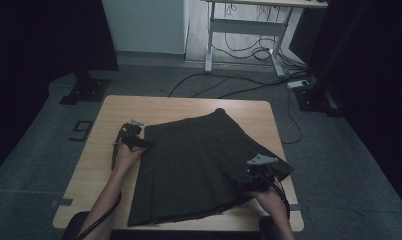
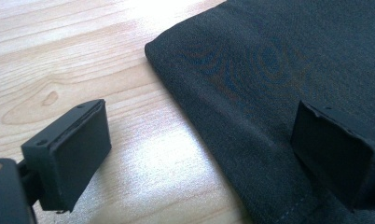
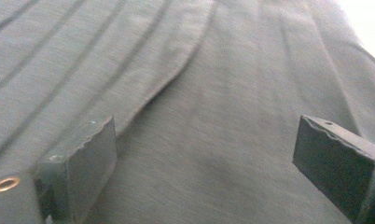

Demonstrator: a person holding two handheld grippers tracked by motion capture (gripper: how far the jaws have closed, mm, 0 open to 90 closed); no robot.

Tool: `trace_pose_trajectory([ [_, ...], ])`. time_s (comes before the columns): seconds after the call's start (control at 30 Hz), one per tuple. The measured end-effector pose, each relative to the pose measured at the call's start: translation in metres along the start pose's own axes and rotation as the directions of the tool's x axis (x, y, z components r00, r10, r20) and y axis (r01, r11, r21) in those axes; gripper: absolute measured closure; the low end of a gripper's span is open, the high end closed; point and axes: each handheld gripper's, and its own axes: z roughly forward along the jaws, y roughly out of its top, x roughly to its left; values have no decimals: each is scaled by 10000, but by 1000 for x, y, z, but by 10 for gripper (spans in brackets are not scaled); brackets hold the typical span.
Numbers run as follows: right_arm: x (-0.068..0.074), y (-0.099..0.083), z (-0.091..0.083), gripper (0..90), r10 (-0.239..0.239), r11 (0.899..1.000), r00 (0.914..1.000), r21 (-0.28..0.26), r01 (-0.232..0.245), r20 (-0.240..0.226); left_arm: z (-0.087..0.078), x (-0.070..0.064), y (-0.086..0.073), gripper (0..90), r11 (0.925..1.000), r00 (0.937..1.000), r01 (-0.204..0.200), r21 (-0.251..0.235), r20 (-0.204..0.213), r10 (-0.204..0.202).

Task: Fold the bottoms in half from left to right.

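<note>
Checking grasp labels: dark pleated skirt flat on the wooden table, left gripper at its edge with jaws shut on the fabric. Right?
Not quite. The left gripper is open, not shut on the fabric: in the left gripper view its jaws stand wide apart, one over the bare wooden table, the other over the skirt edge. The rest holds: the dark pleated skirt lies flat on the table.

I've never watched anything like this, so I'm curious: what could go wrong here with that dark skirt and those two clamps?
The left gripper is open astride the skirt's edge, one jaw over bare table; closing now, it might catch only a thin bit of fabric, or none. The right gripper is open over a fold, so it could pinch just one layer. The skirt's right corner overhangs the table edge, so a tug might slide it off.
</note>
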Motion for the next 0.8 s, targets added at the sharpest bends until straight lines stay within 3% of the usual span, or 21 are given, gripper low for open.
trace_pose_trajectory([
  [0.2, 18, 12, 2, 33, -517, 9986, 9975, -168, 509, -491, 0, 0, 0, 46, 10000, 10000, -2, -5, 1, 2],
  [0.33, 35, 21, 8, 29, -983, 9951, 9903, -156, 972, -986, 0, 0, 0, 46, 10000, 10000, 4, -16, 2, -4],
  [0.4, 47, 25, 17, 29, -1268, 9919, 9817, -110, 1266, -1418, 0, 0, 0, 46, 10000, 10000, 3, -4, 1, -3],
  [0.5, 55, 27, 23, 28, -1401, 9900, 9760, -65, 1410, -1666, 0, 0, 0, 46, 10000, 10000, 5, 0, -1, -5],
  [0.63, 72, 30, 35, 28, -1708, 9844, 9625, 49, 1757, -2107, 0, 0, 0, 46, 10000, 10000, 8, -17, -2, -8],
  [0.67, 81, 31, 41, 29, -1816, 9819, 9545, 88, 1890, -2367, 0, 0, 0, 46, 10000, 10000, 22, -22, 0, -22],
  [0.73, 90, 32, 47, 28, -1933, 9789, 9467, 143, 2038, -2576, 0, 0, 0, 46, 10000, 10000, 23, -22, -3, -23],
  [0.8, 95, 33, 49, 26, -1974, 9775, 9427, 186, 2100, -2689, 0, 0, 0, 46, 10000, 10000, 11, -19, -7, -11],
])
